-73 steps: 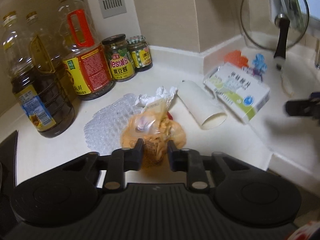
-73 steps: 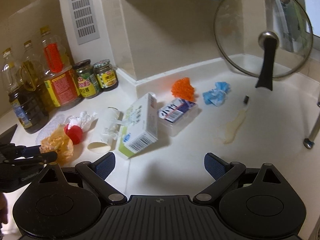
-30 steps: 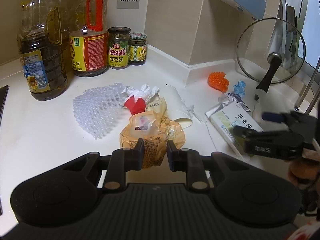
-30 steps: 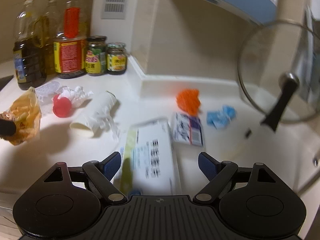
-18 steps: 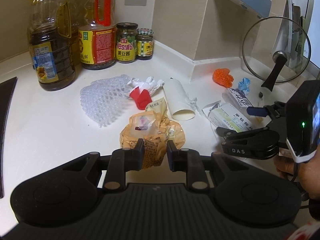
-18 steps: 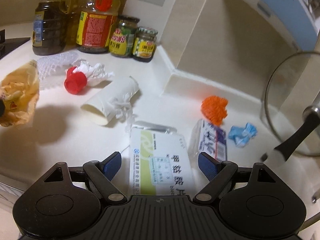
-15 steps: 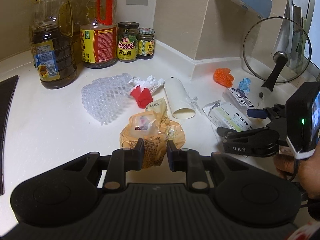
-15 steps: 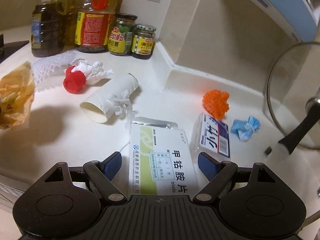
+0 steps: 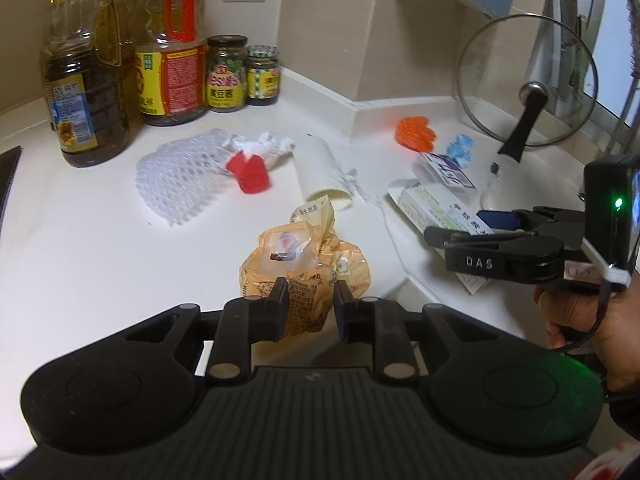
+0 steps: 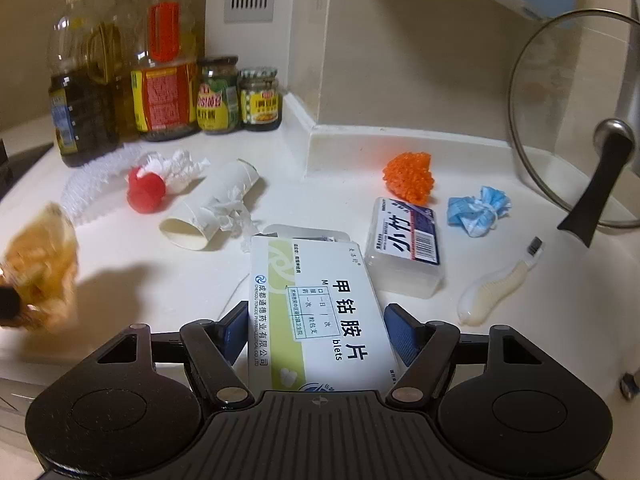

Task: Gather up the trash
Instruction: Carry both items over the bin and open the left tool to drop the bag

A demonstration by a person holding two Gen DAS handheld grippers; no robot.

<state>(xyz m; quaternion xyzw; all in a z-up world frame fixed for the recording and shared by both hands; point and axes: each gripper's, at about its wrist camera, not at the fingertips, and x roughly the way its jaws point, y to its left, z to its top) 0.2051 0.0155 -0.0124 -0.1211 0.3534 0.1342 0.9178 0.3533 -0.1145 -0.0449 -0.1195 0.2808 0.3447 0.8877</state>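
My left gripper (image 9: 310, 294) is shut on a crumpled orange plastic wrapper (image 9: 304, 264) and holds it above the white counter (image 9: 80, 248); the wrapper also shows blurred at the left of the right wrist view (image 10: 44, 268). My right gripper (image 10: 316, 330) is open, its blue pads on either side of a white and green medicine box (image 10: 316, 308) that lies on the counter. The pads look close to the box sides. The right gripper also shows in the left wrist view (image 9: 464, 232), over the box (image 9: 432, 208).
On the counter lie a paper tube (image 10: 212, 210), a red cap with tissue (image 10: 146, 190), white foam net (image 9: 176, 176), an orange scrubber (image 10: 410, 176), a clear case (image 10: 406, 248), a blue mask (image 10: 478, 210) and a toothbrush (image 10: 496, 284). Oil bottles (image 9: 80, 84), jars (image 9: 226, 74) and a glass lid (image 10: 580, 120) stand behind.
My right gripper has moved forward over the medicine box, and its open pads have narrowed around it. My left gripper has kept hold of the orange wrapper, raised off the counter.
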